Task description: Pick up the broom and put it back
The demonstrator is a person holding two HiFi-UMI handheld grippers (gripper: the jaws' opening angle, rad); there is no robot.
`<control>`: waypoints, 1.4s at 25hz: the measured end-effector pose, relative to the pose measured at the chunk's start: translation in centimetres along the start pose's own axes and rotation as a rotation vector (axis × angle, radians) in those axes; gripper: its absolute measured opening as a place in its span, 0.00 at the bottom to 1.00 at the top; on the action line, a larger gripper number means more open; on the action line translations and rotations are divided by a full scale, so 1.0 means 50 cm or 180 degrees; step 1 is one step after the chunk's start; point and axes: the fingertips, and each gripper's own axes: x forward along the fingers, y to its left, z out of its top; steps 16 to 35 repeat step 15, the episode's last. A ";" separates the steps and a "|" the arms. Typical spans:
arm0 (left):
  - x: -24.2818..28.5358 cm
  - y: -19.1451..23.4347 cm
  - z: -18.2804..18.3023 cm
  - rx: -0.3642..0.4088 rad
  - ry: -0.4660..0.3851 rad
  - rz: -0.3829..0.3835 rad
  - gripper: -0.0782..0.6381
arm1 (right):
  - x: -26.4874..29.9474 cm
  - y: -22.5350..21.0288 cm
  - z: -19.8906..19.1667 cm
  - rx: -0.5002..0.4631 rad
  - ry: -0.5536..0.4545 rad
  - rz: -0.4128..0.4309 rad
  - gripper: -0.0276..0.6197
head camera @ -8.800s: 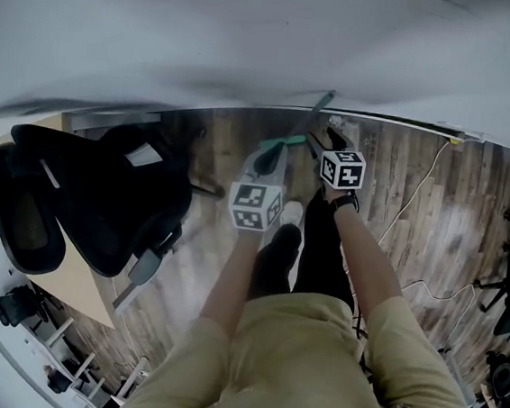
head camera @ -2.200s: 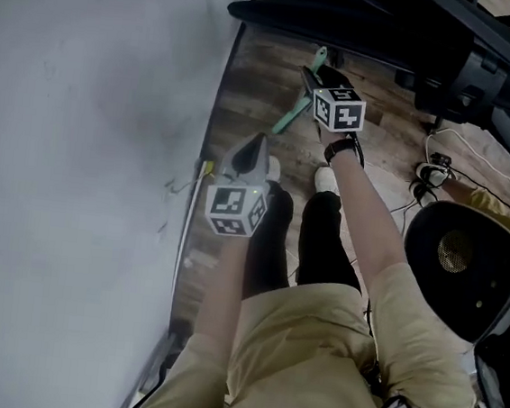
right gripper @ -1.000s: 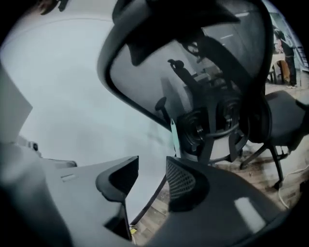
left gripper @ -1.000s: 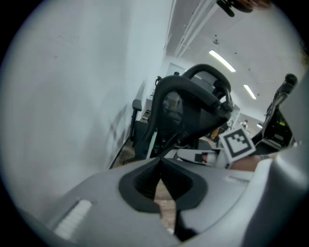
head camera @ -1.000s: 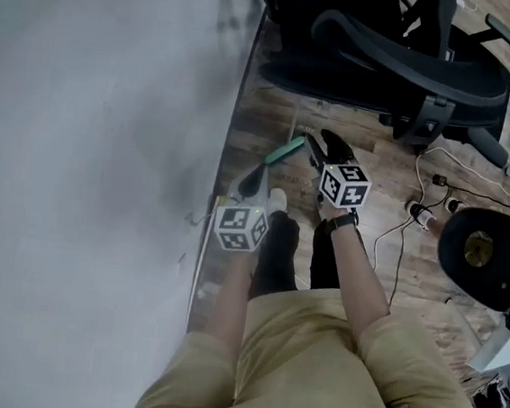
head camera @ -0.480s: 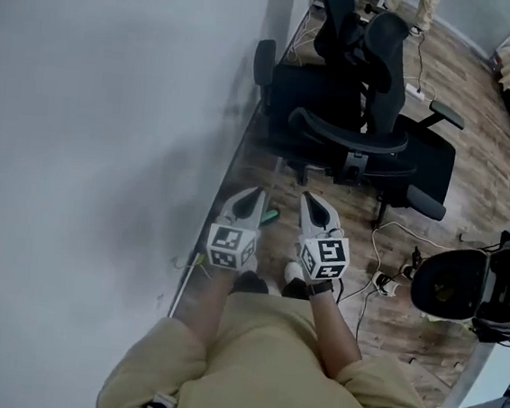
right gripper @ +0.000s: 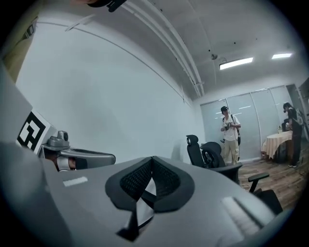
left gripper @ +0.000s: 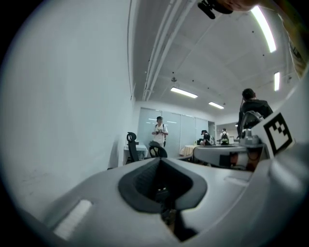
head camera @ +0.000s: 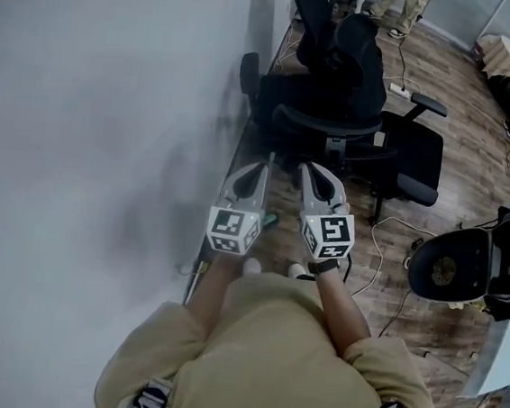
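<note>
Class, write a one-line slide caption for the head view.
Shut and empty, the left gripper and right gripper are held side by side next to a white wall, black office chairs ahead.

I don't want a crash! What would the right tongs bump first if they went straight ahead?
Probably the black office chair just ahead of the right tongs, or the white wall beside it; depth is unclear.
</note>
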 end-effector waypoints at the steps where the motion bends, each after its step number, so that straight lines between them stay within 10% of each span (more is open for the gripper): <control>1: -0.001 -0.001 0.004 0.0016 -0.0008 0.0010 0.11 | -0.001 0.000 0.002 -0.0003 -0.0018 0.0009 0.05; 35: -0.009 -0.034 -0.039 -0.0014 0.0106 0.0383 0.11 | -0.010 -0.047 -0.022 0.0088 -0.0010 0.0276 0.05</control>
